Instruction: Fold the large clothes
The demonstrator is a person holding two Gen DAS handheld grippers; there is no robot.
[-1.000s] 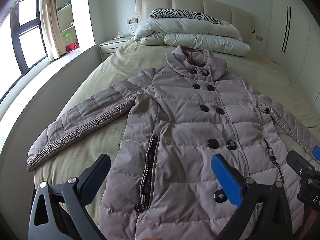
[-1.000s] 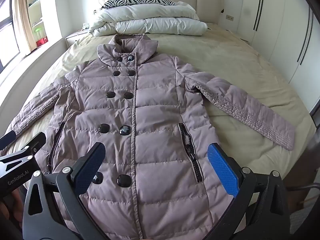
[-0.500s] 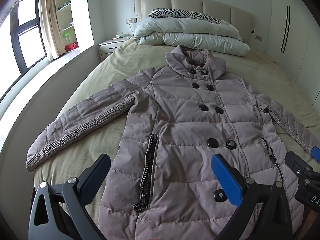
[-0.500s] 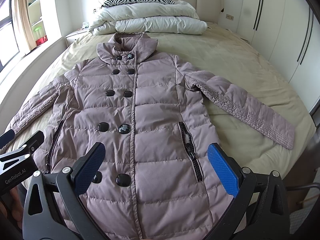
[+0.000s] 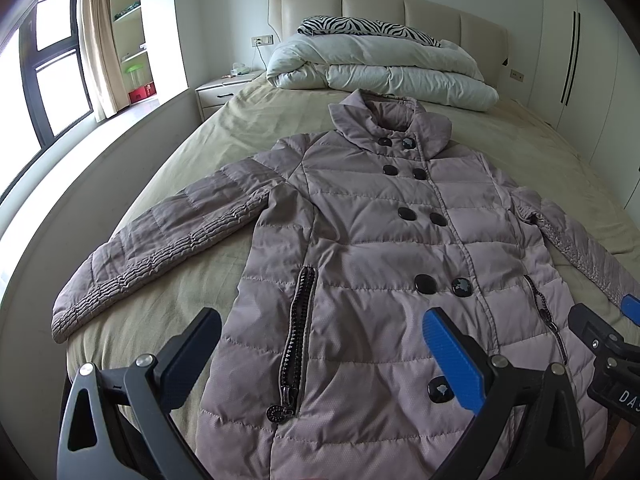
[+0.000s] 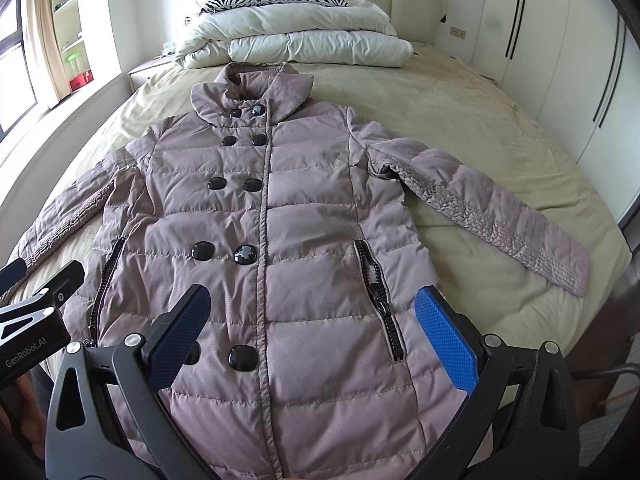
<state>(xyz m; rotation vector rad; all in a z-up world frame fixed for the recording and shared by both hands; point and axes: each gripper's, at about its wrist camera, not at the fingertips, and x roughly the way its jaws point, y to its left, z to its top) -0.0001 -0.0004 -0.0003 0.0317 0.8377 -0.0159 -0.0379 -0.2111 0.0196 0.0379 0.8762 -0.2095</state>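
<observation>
A mauve quilted coat (image 5: 380, 248) with black buttons lies flat, front up, on the bed, collar toward the headboard, both sleeves spread out. It also shows in the right wrist view (image 6: 288, 216). My left gripper (image 5: 320, 356) is open and empty, hovering above the coat's lower left part near the zip pocket (image 5: 298, 320). My right gripper (image 6: 316, 340) is open and empty above the coat's lower hem, right of the button row. Each gripper shows at the edge of the other's view.
The bed (image 5: 224, 128) has a beige sheet. A folded white duvet (image 5: 380, 68) and a zebra pillow (image 5: 360, 26) lie at the headboard. A nightstand (image 5: 224, 90) and window stand to the left, white wardrobes (image 6: 560, 60) to the right.
Both grippers have shifted slightly; the coat sits a little lower and nearer in both views. The coat itself has not moved.
</observation>
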